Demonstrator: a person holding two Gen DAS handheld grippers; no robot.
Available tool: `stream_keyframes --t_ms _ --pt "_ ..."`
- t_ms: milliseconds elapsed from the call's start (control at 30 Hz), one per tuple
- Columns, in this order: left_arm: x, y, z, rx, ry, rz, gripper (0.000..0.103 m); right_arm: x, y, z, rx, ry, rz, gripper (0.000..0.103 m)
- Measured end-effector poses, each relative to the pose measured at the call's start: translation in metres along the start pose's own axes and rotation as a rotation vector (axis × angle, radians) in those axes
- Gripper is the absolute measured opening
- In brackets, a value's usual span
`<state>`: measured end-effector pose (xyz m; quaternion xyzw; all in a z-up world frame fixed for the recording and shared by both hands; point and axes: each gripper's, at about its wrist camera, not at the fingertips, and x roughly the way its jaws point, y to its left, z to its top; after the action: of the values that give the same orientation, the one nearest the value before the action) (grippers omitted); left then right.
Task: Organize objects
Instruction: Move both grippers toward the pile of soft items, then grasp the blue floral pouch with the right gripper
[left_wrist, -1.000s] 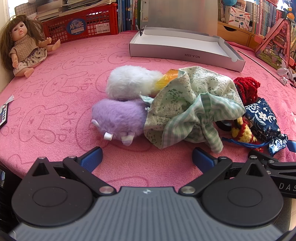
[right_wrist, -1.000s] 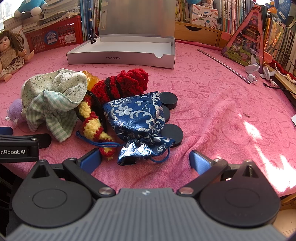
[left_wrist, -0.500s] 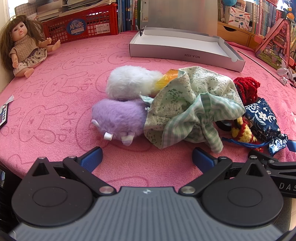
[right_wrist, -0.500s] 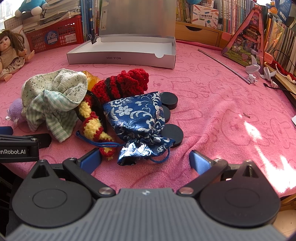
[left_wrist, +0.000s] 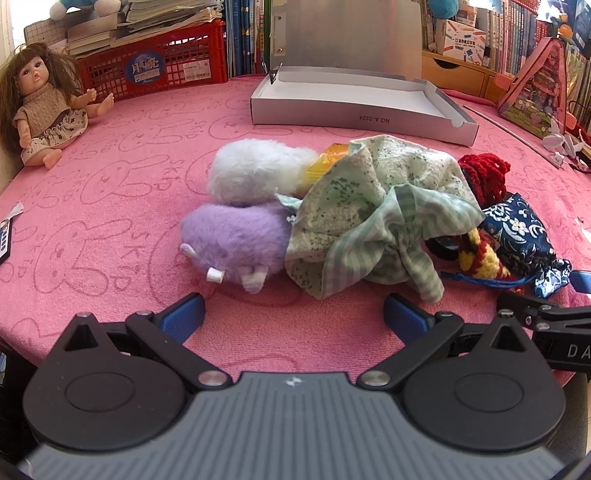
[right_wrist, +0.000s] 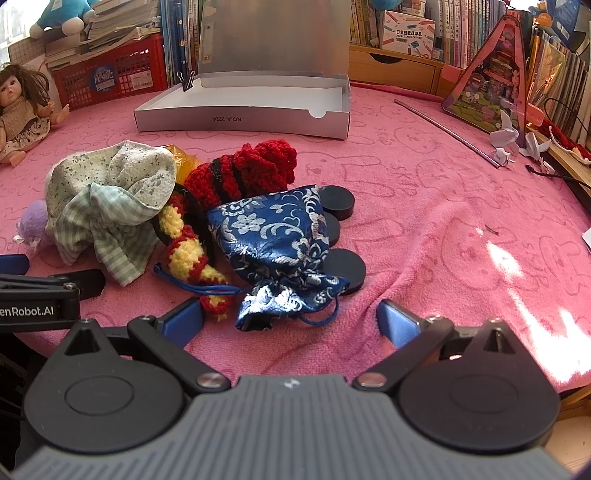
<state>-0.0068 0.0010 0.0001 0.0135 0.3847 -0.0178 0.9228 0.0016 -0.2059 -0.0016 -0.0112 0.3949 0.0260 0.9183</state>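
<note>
A heap of soft things lies on the pink towel. A purple plush (left_wrist: 236, 247) and a white plush (left_wrist: 255, 171) sit left of a green cloth bundle (left_wrist: 373, 210). Right of it are a red knit piece (right_wrist: 243, 170), a red-and-yellow knit strip (right_wrist: 184, 251), a blue brocade pouch (right_wrist: 277, 240) and three black discs (right_wrist: 345, 269). An orange wrapper (left_wrist: 330, 157) peeks out behind the cloth. My left gripper (left_wrist: 293, 314) is open just short of the purple plush. Open too, my right gripper (right_wrist: 290, 319) stands before the pouch's neck. Neither holds anything.
An open grey box (left_wrist: 362, 107) with its lid up stands at the back. A doll (left_wrist: 40, 99) sits far left by a red crate (left_wrist: 155, 70). Books line the back. A thin rod (right_wrist: 447, 131) and a triangular toy house (right_wrist: 491, 81) are at the right.
</note>
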Motion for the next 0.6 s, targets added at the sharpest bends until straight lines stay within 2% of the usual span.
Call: stream_keyframes --t_ms 167,400,600 --pt "-0.002 0.003 -0.001 -0.003 -0.019 -0.001 0.103 -0.007 -0.003 0.001 0.020 -0.037 0.024 0.099" --pt "-0.027 0.017 0.006 -0.053 -0.182 -0.016 0.103 -0.015 -0.006 0.007 0.005 -0.100 0.050 0.093" --pt "-0.032 0.033 0.015 -0.084 -0.207 -0.028 0.103 -0.021 -0.013 0.013 0.024 -0.144 0.065 0.086"
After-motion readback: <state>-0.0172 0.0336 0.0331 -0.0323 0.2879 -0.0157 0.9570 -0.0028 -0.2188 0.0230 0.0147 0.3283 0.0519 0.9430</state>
